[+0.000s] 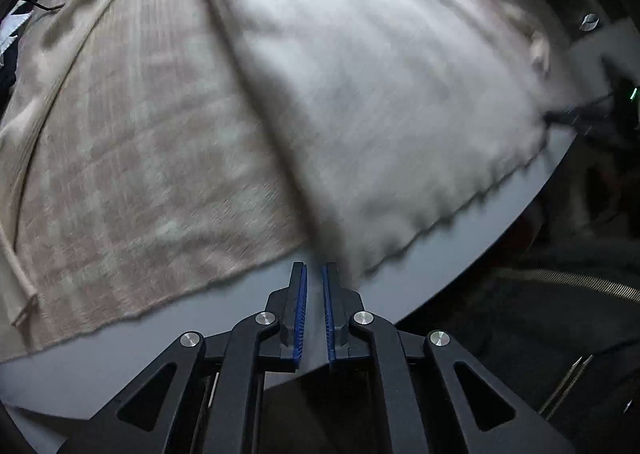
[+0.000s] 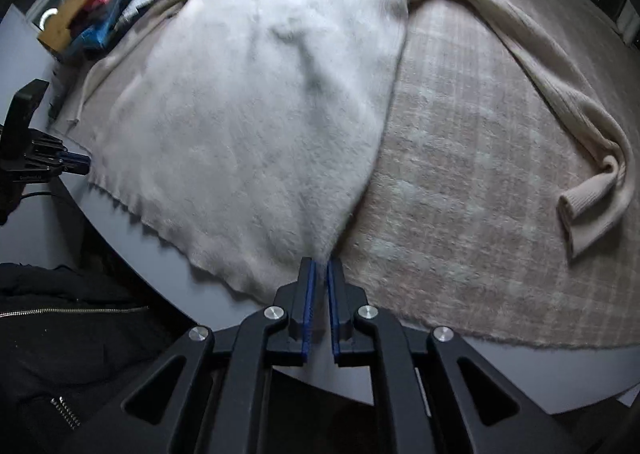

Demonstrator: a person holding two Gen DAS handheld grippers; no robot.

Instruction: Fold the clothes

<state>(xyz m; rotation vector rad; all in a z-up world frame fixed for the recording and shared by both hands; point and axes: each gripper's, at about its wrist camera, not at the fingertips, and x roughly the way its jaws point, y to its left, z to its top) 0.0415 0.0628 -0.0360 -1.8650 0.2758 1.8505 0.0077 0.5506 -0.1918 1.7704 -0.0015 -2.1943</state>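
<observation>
White fuzzy sweater [image 2: 248, 126] lies flat on plaid blanket [image 2: 472, 182], soft, floppy; I'd grab hem corners. My right gripper [image 2: 322, 274] pinches hem; left gripper [image 1: 315, 278] nearly closed, empty

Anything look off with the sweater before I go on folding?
Yes. The sweater has one sleeve flung out over the plaid blanket, ending in a twisted bunch with the cuff doubled back. A shadowed wrinkle also crosses the middle of the body. Nothing looks damaged or spilled.
</observation>
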